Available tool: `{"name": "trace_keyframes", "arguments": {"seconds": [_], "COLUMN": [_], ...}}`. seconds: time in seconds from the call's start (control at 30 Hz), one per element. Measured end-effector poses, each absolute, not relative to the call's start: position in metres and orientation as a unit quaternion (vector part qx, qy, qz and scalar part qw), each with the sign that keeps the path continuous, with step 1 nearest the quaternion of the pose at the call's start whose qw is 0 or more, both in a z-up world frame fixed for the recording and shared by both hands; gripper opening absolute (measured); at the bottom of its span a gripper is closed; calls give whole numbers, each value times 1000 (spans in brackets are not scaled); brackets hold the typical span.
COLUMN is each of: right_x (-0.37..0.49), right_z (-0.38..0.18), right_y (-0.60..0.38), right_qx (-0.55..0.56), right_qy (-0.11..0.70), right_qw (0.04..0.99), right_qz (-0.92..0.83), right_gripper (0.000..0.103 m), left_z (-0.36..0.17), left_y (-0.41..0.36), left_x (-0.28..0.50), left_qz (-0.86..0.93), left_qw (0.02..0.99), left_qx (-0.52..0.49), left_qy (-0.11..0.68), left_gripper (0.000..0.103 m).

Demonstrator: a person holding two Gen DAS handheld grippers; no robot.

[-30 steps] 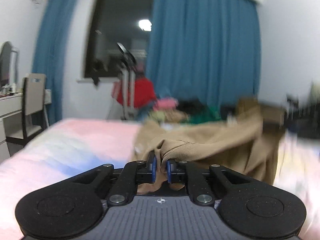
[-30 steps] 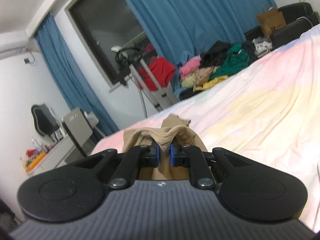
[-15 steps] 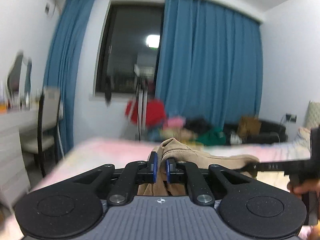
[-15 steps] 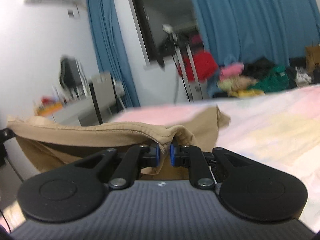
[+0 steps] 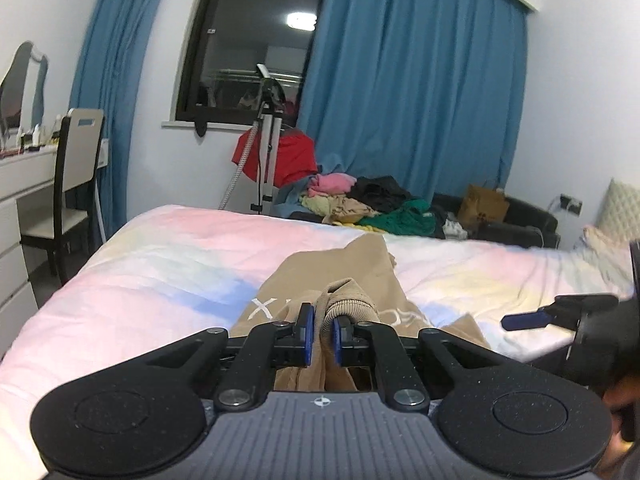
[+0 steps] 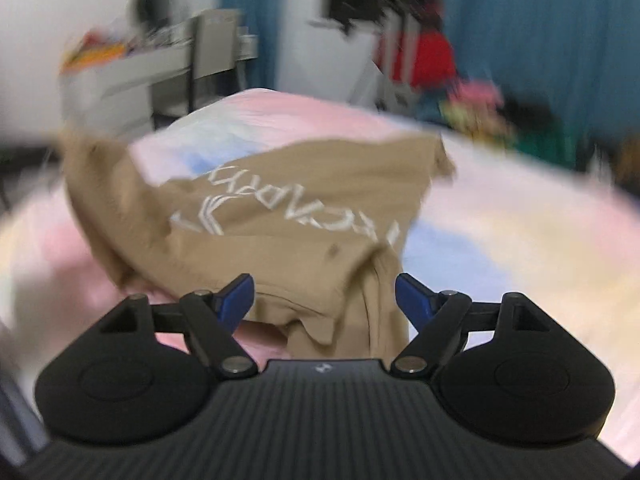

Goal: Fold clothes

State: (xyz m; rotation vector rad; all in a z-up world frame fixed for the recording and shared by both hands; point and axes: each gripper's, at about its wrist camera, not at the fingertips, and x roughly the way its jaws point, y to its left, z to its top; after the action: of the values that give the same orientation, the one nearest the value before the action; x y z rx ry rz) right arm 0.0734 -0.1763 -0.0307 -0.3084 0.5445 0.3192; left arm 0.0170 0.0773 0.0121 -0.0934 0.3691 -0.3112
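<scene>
Pastel bedding in pink, blue and pale yellow covers the bed (image 5: 168, 264), the biggest thing before us, and on it lies the tan shirt (image 6: 304, 216) we are folding. We see its cloth as a soft knit with white block lettering printed across it; from the right wrist view the letters read upside down, though blur keeps us from making out the word. Part of the shirt lies across the bed towards the far edge, while the near part rises in loose bunched folds towards us, one edge lifted off the bedding on the left of the right wrist view. A ribbed hem or cuff curls over at the top of the fold nearest our left tongs (image 5: 320, 334). Those left tongs are pinched narrow on that ribbed fold, the blue pads pressing the cloth from both sides. Our right tongs (image 6: 324, 300) are opening, their blue pads standing wide with the shirt's gathered edge hanging between them and not pressed by either pad. In the left wrist view the right tongs show at the right edge, over the bedding beside the shirt
</scene>
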Motion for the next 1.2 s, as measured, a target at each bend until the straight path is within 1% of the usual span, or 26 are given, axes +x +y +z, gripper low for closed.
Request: {"name": "trace_keyframes", "arguments": {"seconds": [0.1,0.2,0.33,0.43,0.53,0.6,0.7,0.8,0.87,0.93,1.0,1.2], "right_x": [57,53,66,86,100,106,117,126,124,119,114,93], "right_z": [-36,-37,-35,-34,-30,-29,-37,-50,-51,-46,-39,-24], "right_y": [-150,-133,-123,-133,-159,-182,-204,-211,-209,-205,-198,-186], "right_qx": [-230,-234,-188,-128,-27,37,75,68,49,16,-7,-18], "right_qy": [226,201,187,183,179,191,228,290,302,297,273,201], "right_qw": [926,924,936,954,969,973,968,953,950,953,960,970], "right_qz": [197,227,231,198,166,124,65,53,57,58,65,136], "right_gripper": [79,79,79,79,79,79,79,79,79,79,78,79], "left_z": [15,16,15,15,14,14,15,15,14,14,15,17], "left_y": [81,83,83,81,81,79,76,76,76,77,81,90], "left_x": [34,38,42,47,47,46,44,43,42,40,40,39], "left_qz": [-150,-148,-147,-146,-144,-145,-144,-142,-137,-129,-121,-104], "left_qw": [969,969,969,969,970,970,972,973,974,975,975,975], "left_qx": [-76,-84,-86,-88,-88,-88,-89,-95,-95,-98,-109,-131], "left_qy": [180,178,177,177,176,173,162,157,156,153,150,148], "left_gripper": [11,11,11,11,11,10,10,10,10,10,9,9]}}
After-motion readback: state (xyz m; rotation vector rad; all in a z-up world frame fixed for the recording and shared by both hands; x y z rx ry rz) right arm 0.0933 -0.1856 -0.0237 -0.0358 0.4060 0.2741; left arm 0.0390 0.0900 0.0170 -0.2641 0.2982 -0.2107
